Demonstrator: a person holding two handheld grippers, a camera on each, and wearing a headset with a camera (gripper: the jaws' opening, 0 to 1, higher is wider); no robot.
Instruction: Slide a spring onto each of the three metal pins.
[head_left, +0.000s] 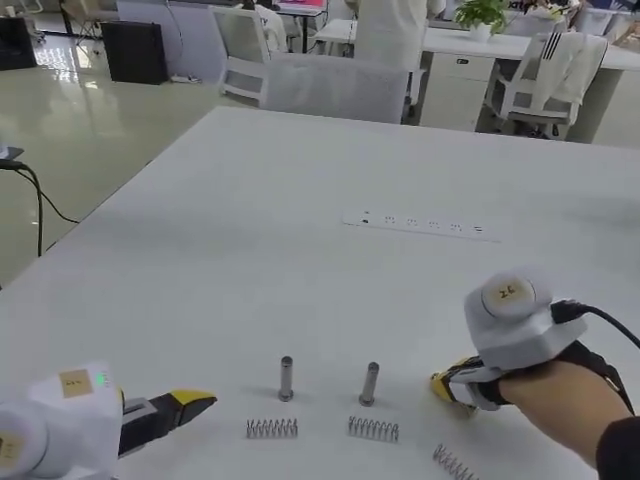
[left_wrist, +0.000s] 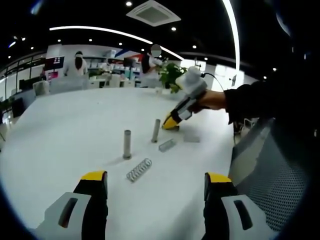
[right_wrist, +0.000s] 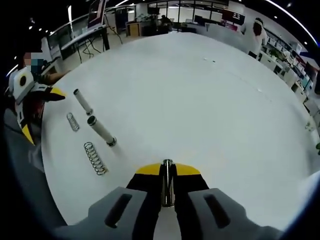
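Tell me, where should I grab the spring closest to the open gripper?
Pinch the spring across its middle coils, coming down from above. It lies flat on the table, its sides bare, and the open left gripper is nearest.

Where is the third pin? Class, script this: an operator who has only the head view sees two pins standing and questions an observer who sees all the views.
Observer: In the right gripper view, the right tool is shut on a pin, which is held upright between its jaws.
Operator: And the other one, is it carrying anything?
Observer: No. The left gripper view shows the left tool open, with its jaws wide apart and gripping nothing.
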